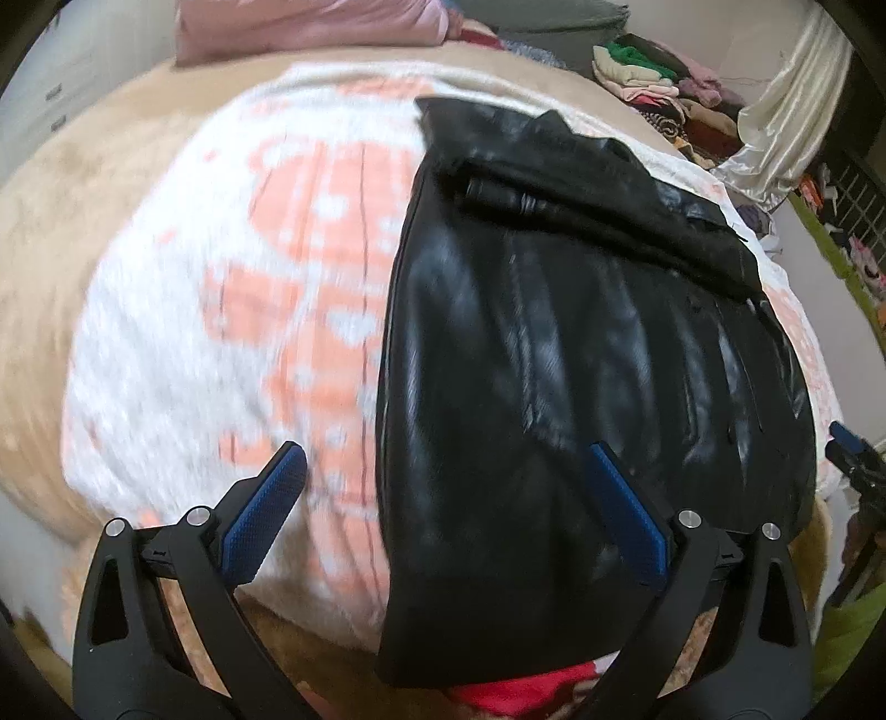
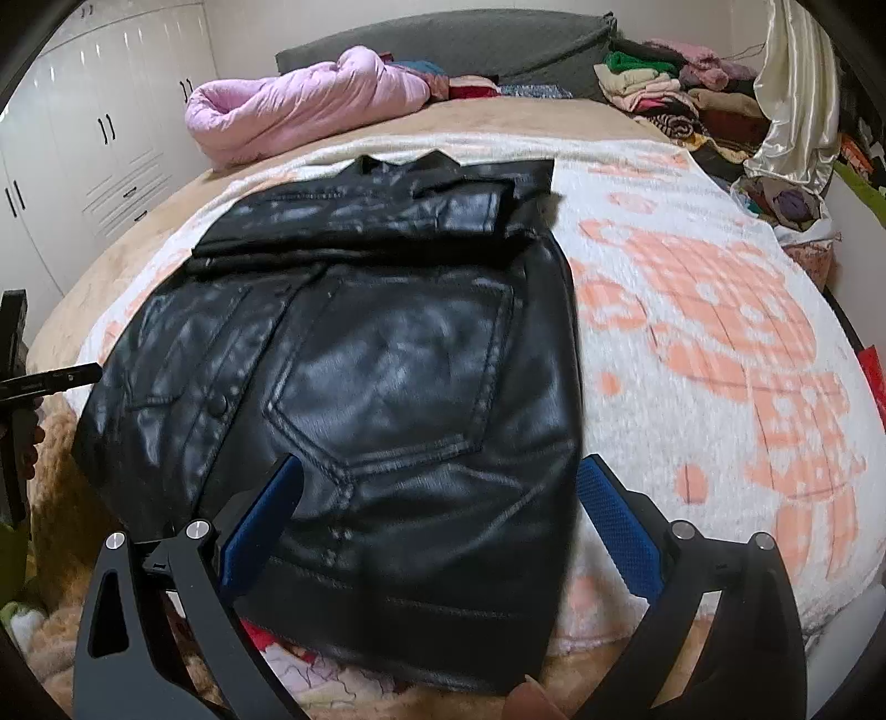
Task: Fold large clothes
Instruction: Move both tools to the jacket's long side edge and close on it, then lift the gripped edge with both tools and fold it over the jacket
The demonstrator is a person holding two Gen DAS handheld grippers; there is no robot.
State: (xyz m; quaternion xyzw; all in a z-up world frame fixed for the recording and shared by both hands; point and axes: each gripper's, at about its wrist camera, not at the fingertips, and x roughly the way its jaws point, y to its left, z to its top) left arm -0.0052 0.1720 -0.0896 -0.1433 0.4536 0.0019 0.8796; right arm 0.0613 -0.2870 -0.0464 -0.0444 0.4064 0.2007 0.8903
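Left wrist: leather jacket point(image 1: 554, 354) ahead of right finger, on blanket point(image 1: 183, 343); left gripper point(image 1: 443, 509) fingers spread wide, empty, hovering over hem.
Handling: likely heavy, stiff, slick; pinch hem corner.
Right wrist: jacket between and ahead of fingers; right gripper point(image 2: 443, 515) wide apart, holding nothing, angled down at hem.

Left gripper point(image 1: 443, 487) with blue-padded fingers point(image 1: 266, 512) spread wide, empty, above the near edge of a black leather jacket point(image 1: 554, 387). The jacket lies flat on a white-and-orange blanket point(image 1: 232, 332) — a sleeve point(image 1: 581, 188) folded across its far end. Background: tan bed cover point(image 1: 83, 221), pink quilt point(image 1: 310, 27), clothes pile point(image 1: 659, 83). Right edge — part of the other gripper point(image 1: 855, 459).
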